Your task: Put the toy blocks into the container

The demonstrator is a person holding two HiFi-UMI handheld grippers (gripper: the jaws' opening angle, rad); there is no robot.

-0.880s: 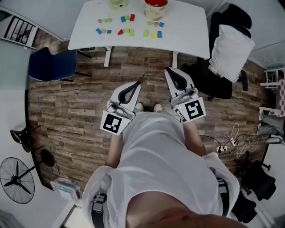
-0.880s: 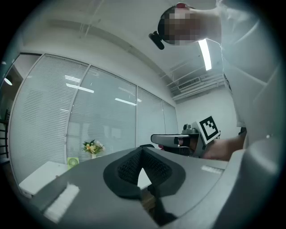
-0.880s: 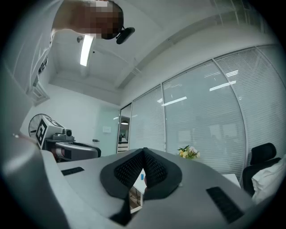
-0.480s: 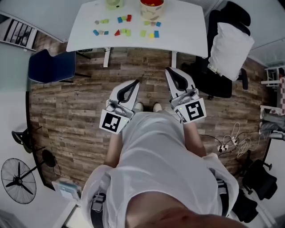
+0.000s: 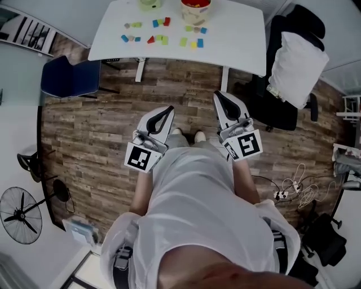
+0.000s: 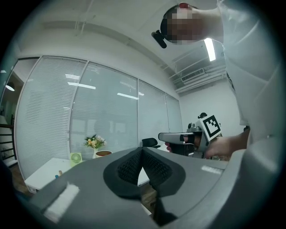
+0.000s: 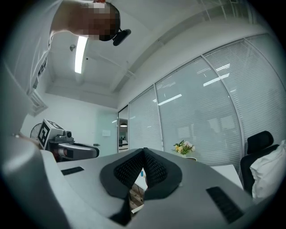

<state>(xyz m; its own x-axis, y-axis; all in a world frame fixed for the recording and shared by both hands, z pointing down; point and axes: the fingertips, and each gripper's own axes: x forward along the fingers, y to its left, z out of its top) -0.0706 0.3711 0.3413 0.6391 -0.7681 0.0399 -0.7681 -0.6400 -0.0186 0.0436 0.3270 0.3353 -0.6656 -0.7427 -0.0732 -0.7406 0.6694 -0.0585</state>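
Observation:
Several small coloured toy blocks (image 5: 161,38) lie scattered on the white table (image 5: 237,39) at the top of the head view. A red-rimmed container (image 5: 196,9) stands at the table's far edge, behind the blocks. Both grippers hang in front of the person's chest, well short of the table, over the wooden floor. My left gripper (image 5: 166,110) is shut and holds nothing; its tips (image 6: 142,150) meet. My right gripper (image 5: 221,96) is shut and empty too, tips (image 7: 144,151) together. Each gripper shows in the other's view.
A pale green object (image 5: 150,4) stands left of the container. A blue chair (image 5: 70,78) is left of the table, a black chair with a white cushion (image 5: 296,62) to its right. A fan (image 5: 20,223) stands at lower left; cables (image 5: 296,189) lie on the floor at right.
The view has shifted slightly; both grippers sit a little lower in the picture. Their jaws stay shut and empty.

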